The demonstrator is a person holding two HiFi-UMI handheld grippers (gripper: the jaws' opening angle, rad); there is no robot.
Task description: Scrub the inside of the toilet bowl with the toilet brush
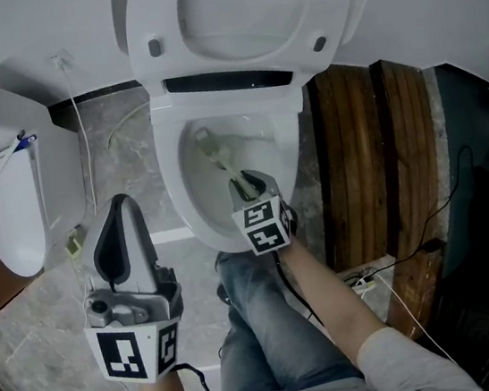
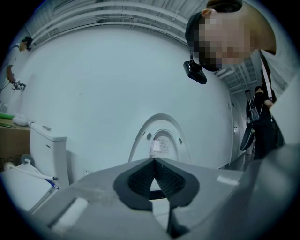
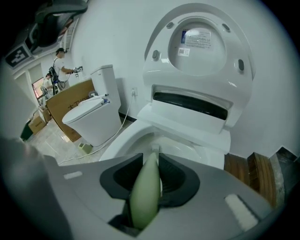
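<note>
Firmly the right gripper point(image 1: 245, 184) clamps the toilet brush point(image 3: 144, 197), its head inside the toilet bowl point(image 1: 172, 182).

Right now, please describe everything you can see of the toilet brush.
The toilet brush is pale green and looks like plastic, with a smooth rounded handle that narrows toward a small head. The right gripper is shut on the handle and holds it slanted downward. The head is inside the toilet bowl, toward its far left inner wall. Whether it touches the surface cannot be told.
</note>
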